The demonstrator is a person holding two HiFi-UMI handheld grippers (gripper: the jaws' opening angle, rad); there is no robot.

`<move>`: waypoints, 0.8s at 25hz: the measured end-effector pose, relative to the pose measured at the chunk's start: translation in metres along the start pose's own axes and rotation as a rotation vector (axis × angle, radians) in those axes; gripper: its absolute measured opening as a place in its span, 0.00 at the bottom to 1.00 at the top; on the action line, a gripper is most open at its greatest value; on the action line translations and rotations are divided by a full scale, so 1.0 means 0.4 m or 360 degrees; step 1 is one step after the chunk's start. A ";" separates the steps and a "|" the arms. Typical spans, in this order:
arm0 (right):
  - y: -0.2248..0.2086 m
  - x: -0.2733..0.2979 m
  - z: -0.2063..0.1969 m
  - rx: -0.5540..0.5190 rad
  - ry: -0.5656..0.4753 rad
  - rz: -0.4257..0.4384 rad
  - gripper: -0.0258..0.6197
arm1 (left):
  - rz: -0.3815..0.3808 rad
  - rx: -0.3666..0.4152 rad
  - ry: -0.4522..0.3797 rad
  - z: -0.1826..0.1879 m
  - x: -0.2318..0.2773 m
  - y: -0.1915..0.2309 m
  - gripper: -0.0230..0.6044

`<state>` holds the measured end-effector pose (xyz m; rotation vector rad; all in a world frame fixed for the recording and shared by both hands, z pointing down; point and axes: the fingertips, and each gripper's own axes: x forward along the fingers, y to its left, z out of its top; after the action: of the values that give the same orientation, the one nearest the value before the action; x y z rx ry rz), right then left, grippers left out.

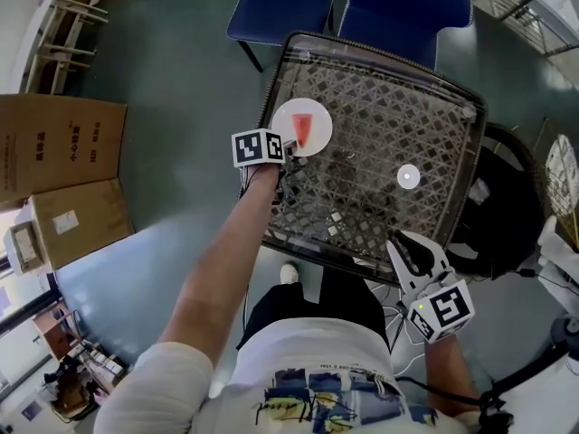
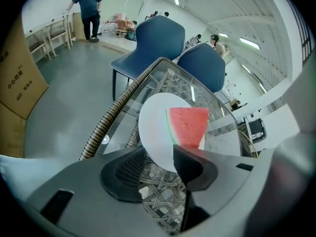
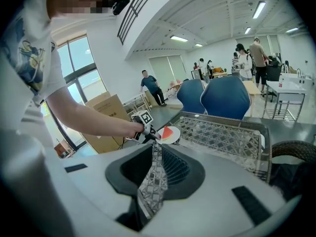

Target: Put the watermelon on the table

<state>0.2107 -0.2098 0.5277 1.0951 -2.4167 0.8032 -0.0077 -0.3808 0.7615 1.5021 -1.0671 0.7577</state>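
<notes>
A red watermelon wedge (image 1: 308, 127) lies on a round white plate (image 1: 288, 114) at the near left corner of the glass-topped wicker table (image 1: 380, 107). My left gripper (image 1: 291, 145) is at the plate's near edge. In the left gripper view its jaws (image 2: 158, 159) stand wide open, the plate (image 2: 153, 127) and wedge (image 2: 188, 126) just ahead of them, and nothing is pressed by the pads. My right gripper (image 1: 398, 242) hovers over the table's near right edge with its fingertips together and nothing in them; its own view (image 3: 156, 147) shows the plate (image 3: 174, 137) far off.
Two blue chairs (image 1: 298, 7) (image 1: 407, 3) stand behind the table. A small white disc (image 1: 409, 177) sits on the glass. A dark wicker seat (image 1: 507, 206) is to the right, cardboard boxes (image 1: 63, 152) to the left. People stand far back in the room.
</notes>
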 end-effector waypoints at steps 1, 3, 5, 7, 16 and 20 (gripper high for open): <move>0.004 0.001 -0.001 -0.0002 -0.0002 0.0000 0.12 | -0.0005 -0.0012 0.0004 -0.004 0.000 0.006 0.31; 0.017 -0.001 0.000 -0.0008 -0.0005 0.0001 0.12 | -0.0033 -0.0042 0.0001 -0.009 -0.008 0.010 0.31; 0.030 -0.006 0.005 -0.0017 -0.0002 0.0000 0.12 | -0.0060 -0.0060 -0.0018 -0.008 -0.025 0.008 0.31; 0.042 -0.009 0.007 -0.0029 -0.0003 0.0000 0.12 | -0.0074 -0.0042 -0.0031 -0.010 -0.042 0.007 0.31; 0.126 -0.012 0.022 -0.0130 -0.0058 -0.0014 0.12 | -0.0198 0.0094 -0.0121 -0.035 -0.154 -0.022 0.31; 0.213 -0.021 0.016 -0.0199 -0.0100 -0.0021 0.12 | -0.0286 0.0204 -0.0185 -0.089 -0.253 -0.038 0.31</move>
<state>0.1496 -0.1634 0.4890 1.1022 -2.4715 0.6131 -0.0306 -0.3237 0.6724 1.7437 -0.9681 0.6283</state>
